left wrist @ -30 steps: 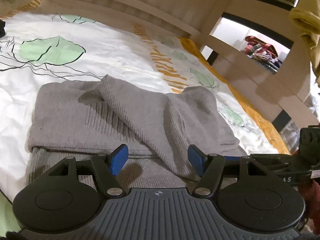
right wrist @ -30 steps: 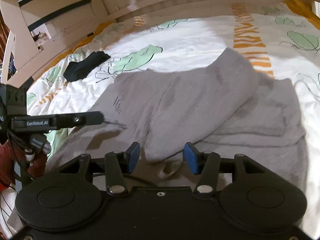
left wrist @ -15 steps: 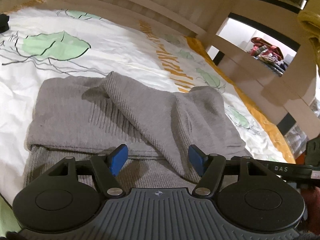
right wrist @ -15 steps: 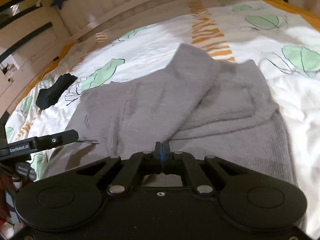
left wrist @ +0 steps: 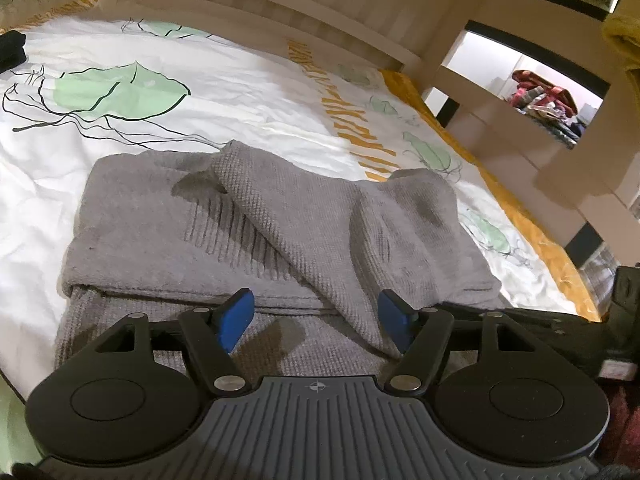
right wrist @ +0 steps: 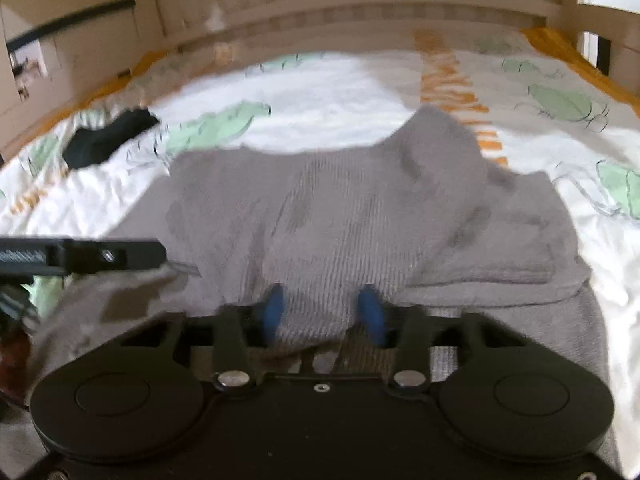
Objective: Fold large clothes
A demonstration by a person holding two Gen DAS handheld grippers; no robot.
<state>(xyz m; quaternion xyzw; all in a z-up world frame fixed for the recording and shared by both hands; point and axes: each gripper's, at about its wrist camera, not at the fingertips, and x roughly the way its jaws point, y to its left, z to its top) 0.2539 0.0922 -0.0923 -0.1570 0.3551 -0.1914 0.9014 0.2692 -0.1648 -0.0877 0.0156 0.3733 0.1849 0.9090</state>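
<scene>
A grey knit sweater (left wrist: 208, 236) lies partly folded on the bed, with a sleeve (left wrist: 304, 220) laid across it. It also shows in the right wrist view (right wrist: 360, 216), which is blurred. My left gripper (left wrist: 316, 320) is open and empty, just above the sweater's near hem. My right gripper (right wrist: 322, 314) is open, with a fold of the sweater lying between its blue pads (right wrist: 370, 312). The left gripper's finger (right wrist: 112, 256) reaches in from the left of the right wrist view.
The bed sheet (left wrist: 160, 92) is white with green leaves and orange stripes. A black cloth (right wrist: 108, 140) lies at the far left of the bed. A wooden headboard (left wrist: 248, 4) and side shelves (left wrist: 532, 92) border the bed.
My right gripper shut on a sweater fold half a second ago and has now opened again while moving. The left gripper stayed open and shifted slightly.
</scene>
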